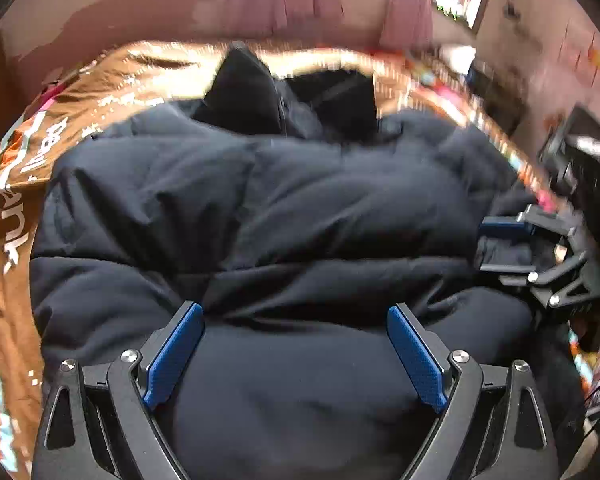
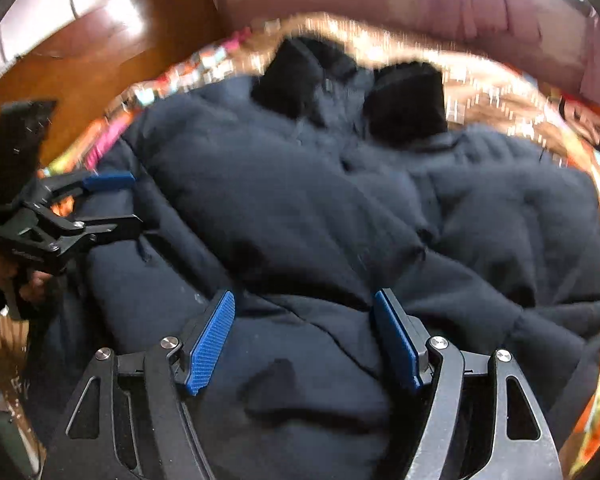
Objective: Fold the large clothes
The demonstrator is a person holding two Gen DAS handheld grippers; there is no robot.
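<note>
Dark puffer jacket (image 1: 260, 208): lay bunched on the patterned bedspread (image 1: 24, 184), filling frame centre, long axis left-right; left gripper (image 1: 296, 352) and right gripper (image 2: 303, 340) both stood wide apart over its lower-frame hem, gripping nothing, equally near.

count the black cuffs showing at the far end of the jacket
2. One cuff lies left of the jacket's middle seam at the far end, the other cuff right of it, both against the patterned bedspread. Folds could hide more.
</note>
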